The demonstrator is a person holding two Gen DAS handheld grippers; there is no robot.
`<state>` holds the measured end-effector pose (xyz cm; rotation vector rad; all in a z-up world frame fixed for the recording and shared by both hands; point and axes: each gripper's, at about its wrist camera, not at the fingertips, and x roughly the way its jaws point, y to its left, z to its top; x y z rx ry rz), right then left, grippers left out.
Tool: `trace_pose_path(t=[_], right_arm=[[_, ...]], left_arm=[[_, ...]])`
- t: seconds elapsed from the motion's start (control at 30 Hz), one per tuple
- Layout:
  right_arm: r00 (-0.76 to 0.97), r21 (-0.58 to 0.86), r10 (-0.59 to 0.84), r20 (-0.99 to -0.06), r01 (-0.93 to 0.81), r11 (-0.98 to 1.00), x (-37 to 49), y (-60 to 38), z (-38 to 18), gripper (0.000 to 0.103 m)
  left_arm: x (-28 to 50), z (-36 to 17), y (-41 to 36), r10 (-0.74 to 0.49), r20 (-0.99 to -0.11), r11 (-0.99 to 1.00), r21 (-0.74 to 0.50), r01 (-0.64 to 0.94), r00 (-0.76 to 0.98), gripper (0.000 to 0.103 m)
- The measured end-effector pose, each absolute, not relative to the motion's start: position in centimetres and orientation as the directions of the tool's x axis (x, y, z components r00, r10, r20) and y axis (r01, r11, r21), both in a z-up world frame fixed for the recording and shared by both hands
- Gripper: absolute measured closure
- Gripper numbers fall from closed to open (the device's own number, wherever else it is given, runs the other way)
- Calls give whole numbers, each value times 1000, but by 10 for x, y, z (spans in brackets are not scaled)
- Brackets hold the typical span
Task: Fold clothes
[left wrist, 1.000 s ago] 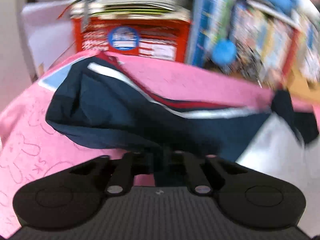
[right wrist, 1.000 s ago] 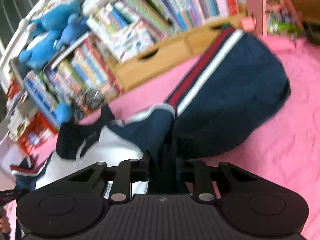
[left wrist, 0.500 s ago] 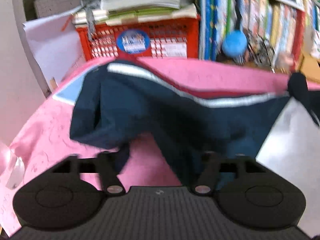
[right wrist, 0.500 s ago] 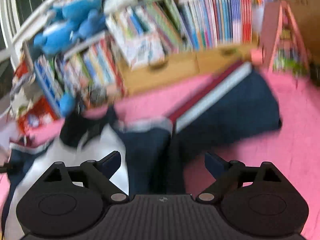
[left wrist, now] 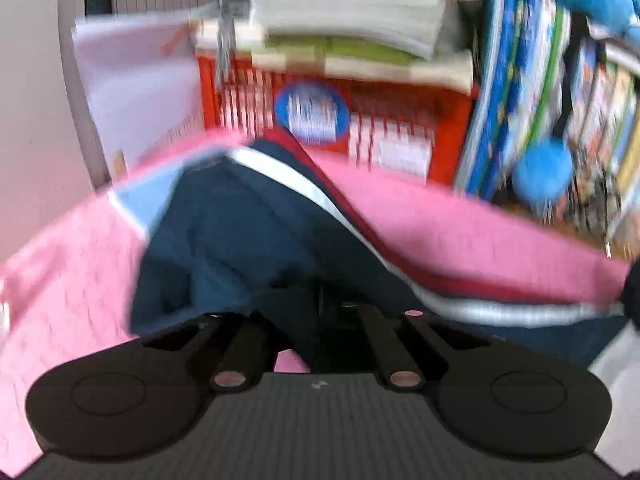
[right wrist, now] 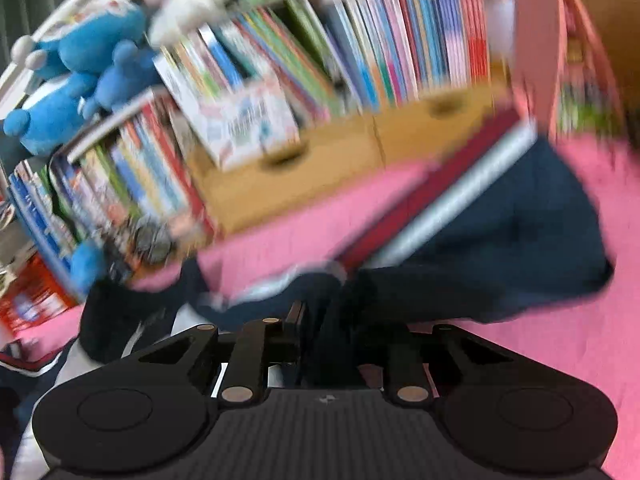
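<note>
Both views are motion-blurred. The navy jacket (left wrist: pixel 240 236), trimmed with a white and a red stripe, lies spread on a pink blanket (left wrist: pixel 460 236).

Left wrist view: the left gripper (left wrist: pixel 320 308) has its jaws drawn together on a fold of the navy fabric, which runs down between the fingers toward the camera. A sleeve extends away to the upper left, its striped edge running diagonally across the blanket. A white panel (left wrist: pixel 616 364) of the jacket shows at the lower right edge. Beyond the blanket stands a red plastic crate (left wrist: pixel 400 120) with a stack of papers and books (left wrist: pixel 352 24) on top; upright books (left wrist: pixel 520 80) stand to its right.

Right wrist view: the right gripper (right wrist: pixel 320 320) is likewise clamped on a bunch of navy cloth held between its fingers. The other sleeve (right wrist: pixel 500 240) extends to the upper right, stripes along its far edge. The jacket's white body (right wrist: pixel 132 344) lies at the lower left. Behind the blanket is a wooden bookshelf (right wrist: pixel 320 160) packed with books, with blue plush toys (right wrist: pixel 72 80) at the upper left.
</note>
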<state>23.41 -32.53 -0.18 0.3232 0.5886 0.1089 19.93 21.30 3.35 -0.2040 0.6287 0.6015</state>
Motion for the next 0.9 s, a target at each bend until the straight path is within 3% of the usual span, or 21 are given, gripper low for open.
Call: trace_pose_path(t=[0.07,0.1,0.17,0.23,0.37,0.43,0.5,0.53,0.57,0.6,0.63,0.77,0.9], right_arm=[[795,339,249,-554,-58,939,231,-331,-3,71],[785,356,271,-558,-69,932,224,-340,-5,50],[774,404,310,-552,-76,911,204,-365,-10,20],[816,449,262,-516,-4,894,182,-403,-10,18],[856,468,19,-516,264,843,191,-465,-8,12],[841,513,-12,-541,342,787,220,-484,-17,2],[841,560,10,-541,351,750,245,-491,-26,0],[841,583,21,-540,356,730,258,-494,-31,3],[838,606,48,-543,352,713,268,-494,-33,33],[832,629,84,-549,344,697,277,-491,-33,76],[837,644,98,-539,335,688,281,-487,-29,94],[909,557,91,-407,168,813,262,-434,20,95],[853,326,305,-424,-170,930,211,-333,17,94]], left_arm=[[202,30,216,444,-629,838,41,-543,638,98],[200,25,218,433,-646,852,65,-520,628,96],[188,15,217,432,-659,872,129,-473,616,89],[176,13,213,434,-658,879,158,-451,615,70],[155,17,205,433,-655,885,176,-432,619,66],[145,19,202,432,-654,887,184,-423,621,62],[132,23,198,428,-653,890,184,-418,624,62],[121,30,197,420,-654,891,164,-424,630,61],[112,36,195,412,-651,893,147,-426,638,61],[103,43,192,403,-645,896,132,-424,649,61],[94,49,189,395,-634,901,123,-417,665,59],[71,67,179,395,-587,906,123,-405,707,54],[67,73,171,358,-578,919,78,-387,733,53]])
